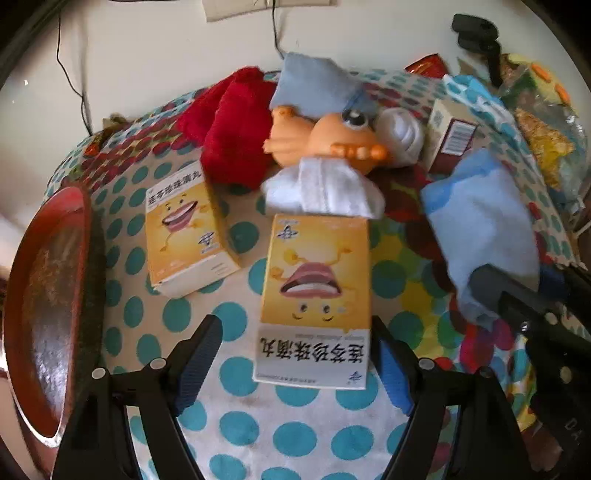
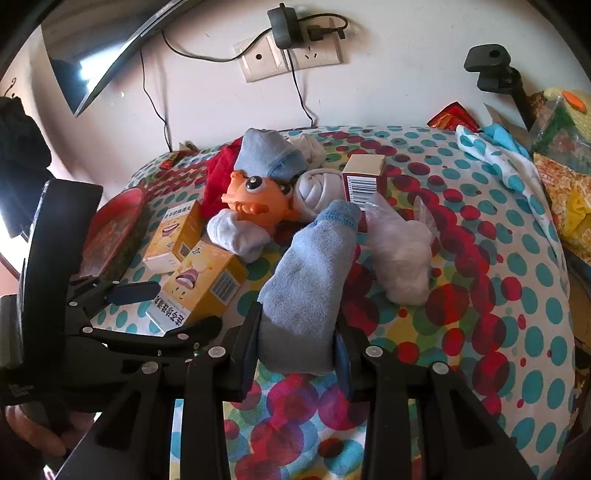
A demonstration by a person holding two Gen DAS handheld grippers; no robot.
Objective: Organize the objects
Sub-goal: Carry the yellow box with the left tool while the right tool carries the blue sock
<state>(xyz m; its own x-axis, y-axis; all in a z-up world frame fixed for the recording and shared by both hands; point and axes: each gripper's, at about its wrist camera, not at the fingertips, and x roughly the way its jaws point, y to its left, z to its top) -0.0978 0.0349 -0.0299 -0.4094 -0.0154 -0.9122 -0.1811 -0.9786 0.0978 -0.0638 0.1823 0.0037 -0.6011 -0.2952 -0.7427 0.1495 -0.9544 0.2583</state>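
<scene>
Your left gripper [image 1: 295, 354] spread wide around yellow box [image 1: 314, 291], pads not touching. Right gripper [image 2: 295, 339] clenched on blue sock [image 2: 306, 280], near table's front. Next, probably: close on box, lift.

A cloth with teal, red and yellow dots [image 2: 491, 236] covers the surface. On the pale wall behind it sits a white double socket plate [image 2: 288, 59], and a black power adapter [image 2: 282, 27] is plugged into it. Thin black cables [image 2: 155, 107] hang down the wall. At the upper left leans a dark curved monitor [image 2: 107, 55]. At the upper right stands a black clamp mount [image 2: 495, 70].
</scene>
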